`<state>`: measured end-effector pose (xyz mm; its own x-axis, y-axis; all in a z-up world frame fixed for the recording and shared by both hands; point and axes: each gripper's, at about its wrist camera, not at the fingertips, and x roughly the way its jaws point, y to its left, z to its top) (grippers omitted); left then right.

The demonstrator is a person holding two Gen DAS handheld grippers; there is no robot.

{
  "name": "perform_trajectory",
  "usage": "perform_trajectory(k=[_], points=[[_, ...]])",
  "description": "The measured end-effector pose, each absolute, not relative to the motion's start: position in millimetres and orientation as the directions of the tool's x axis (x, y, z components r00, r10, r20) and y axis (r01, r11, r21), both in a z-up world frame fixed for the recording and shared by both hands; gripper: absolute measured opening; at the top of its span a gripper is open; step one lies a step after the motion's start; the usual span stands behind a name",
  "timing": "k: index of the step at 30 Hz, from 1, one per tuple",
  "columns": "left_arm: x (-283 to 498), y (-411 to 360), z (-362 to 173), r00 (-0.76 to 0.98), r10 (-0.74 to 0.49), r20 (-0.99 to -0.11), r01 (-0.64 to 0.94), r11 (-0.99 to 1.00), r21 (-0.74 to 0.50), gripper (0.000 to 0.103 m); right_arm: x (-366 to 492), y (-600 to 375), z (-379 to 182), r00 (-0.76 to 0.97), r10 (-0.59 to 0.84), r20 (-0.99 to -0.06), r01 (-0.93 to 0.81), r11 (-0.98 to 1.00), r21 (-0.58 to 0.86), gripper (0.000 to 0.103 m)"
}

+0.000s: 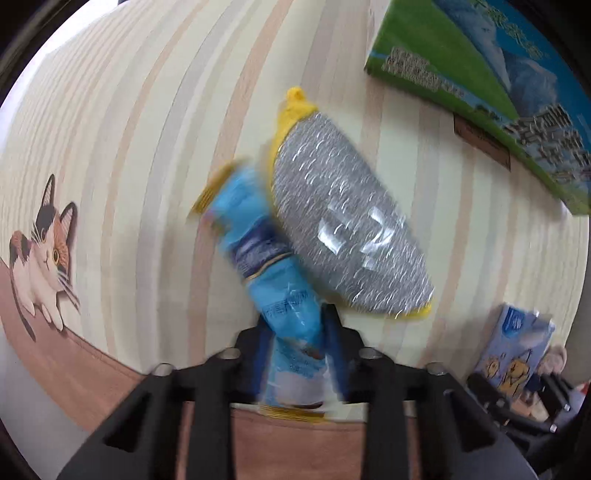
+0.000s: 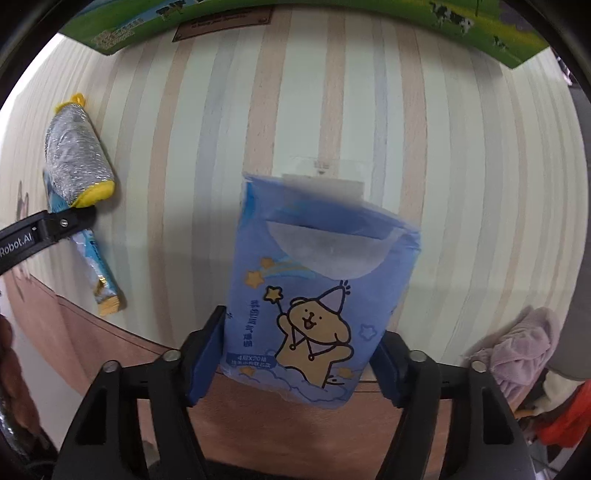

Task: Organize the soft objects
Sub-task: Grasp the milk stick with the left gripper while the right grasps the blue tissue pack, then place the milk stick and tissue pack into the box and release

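My left gripper (image 1: 295, 332) is shut on a light blue wrapped packet (image 1: 284, 302) and holds it over the striped table; the packet looks motion-blurred. A silver scouring pad with yellow edging (image 1: 347, 225) lies just beyond and right of the packet, touching it. In the right wrist view the same pad (image 2: 75, 155), packet (image 2: 98, 273) and left gripper arm (image 2: 44, 230) show at the left. My right gripper (image 2: 295, 354) is shut on a blue tissue pack with a cartoon bear (image 2: 314, 295), held upright above the table.
A green and blue carton (image 1: 491, 92) stands at the back, also in the right wrist view (image 2: 480, 26). A lilac cloth (image 2: 517, 343) lies at the right edge. The tablecloth carries a cat picture (image 1: 40, 251) at the left and a brown border (image 1: 92, 373) in front.
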<state>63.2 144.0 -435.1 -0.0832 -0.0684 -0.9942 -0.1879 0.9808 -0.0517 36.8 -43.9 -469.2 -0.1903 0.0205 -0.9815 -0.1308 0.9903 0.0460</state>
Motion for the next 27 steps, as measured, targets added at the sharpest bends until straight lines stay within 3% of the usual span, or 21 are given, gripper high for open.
perform_trajectory(k=[8,14,18,22,27], points=[[-6,137,-425,-0.095,-0.127,-0.987,-0.190,0.976,-0.108,0.021,20,-63,-457,-0.202,0.139,-0.969,-0.082,0.984,0.158,0.048],[-21,90,-358,-0.001,-0.230,-0.973,-0.095,0.969,-0.229,0.021,15,-82,-427,-0.183,0.250,-0.951,-0.045,0.964,0.262,0.045],[8,63,-300,0.080,-0.304,-0.949,0.007,0.953,-0.304,0.021,27,-93,-383,-0.124,0.308,-0.943,-0.052,0.947,0.316,0.045],[89,55,-254,0.135,-0.374,-0.918,0.093,0.927,-0.364,0.021,49,-113,-331,-0.053,0.361,-0.931,-0.054,0.930,0.363,0.045],[164,42,-213,0.194,-0.287,-0.938,0.205,0.947,-0.247,0.022,95,-135,-268,0.041,0.375,-0.926,-0.055,0.926,0.373,0.045]])
